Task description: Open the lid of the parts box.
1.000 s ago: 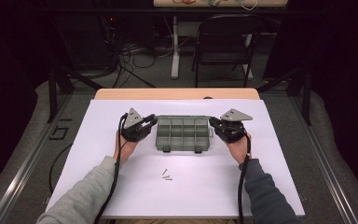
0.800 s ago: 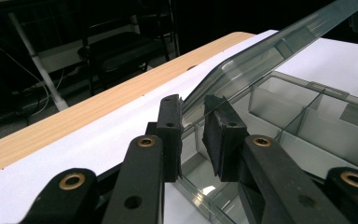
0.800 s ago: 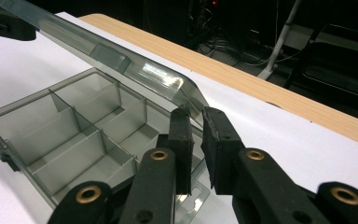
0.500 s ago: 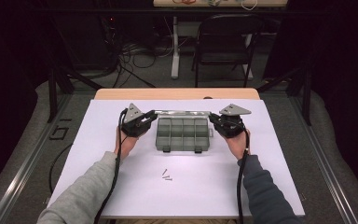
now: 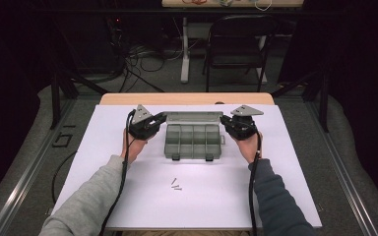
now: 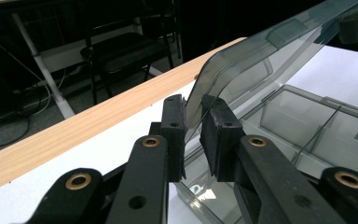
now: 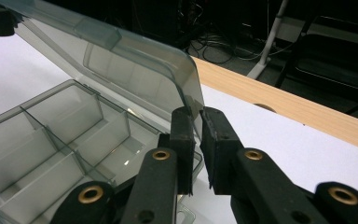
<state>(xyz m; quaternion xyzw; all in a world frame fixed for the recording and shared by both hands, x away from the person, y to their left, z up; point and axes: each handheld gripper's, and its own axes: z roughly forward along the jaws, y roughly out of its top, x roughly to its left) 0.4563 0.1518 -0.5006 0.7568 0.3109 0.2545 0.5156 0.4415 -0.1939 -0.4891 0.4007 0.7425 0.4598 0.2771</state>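
A smoky clear compartment box (image 5: pixel 194 142) sits mid-table with its hinged lid (image 5: pixel 193 117) swung up toward the back. My left gripper (image 5: pixel 163 118) pinches the lid's left edge, and in the left gripper view the two pads (image 6: pixel 193 126) clamp the lid (image 6: pixel 261 60) at its corner. On the other side my right gripper (image 5: pixel 223 120) holds the lid's right edge; the right gripper view has its pads (image 7: pixel 197 135) closed on the lid (image 7: pixel 135 60). The open compartments (image 7: pixel 51 140) look empty.
Two or three small screws (image 5: pixel 176 185) lie on the white table cover (image 5: pixel 103 196) in front of the box. A wooden table edge (image 5: pixel 187 98) runs behind it. A black chair (image 5: pixel 236 44) and cables stand on the floor beyond.
Both grippers have moved back and up with the lid's side edges between their pads, and the lid has swung from nearly flat on the box to raised.
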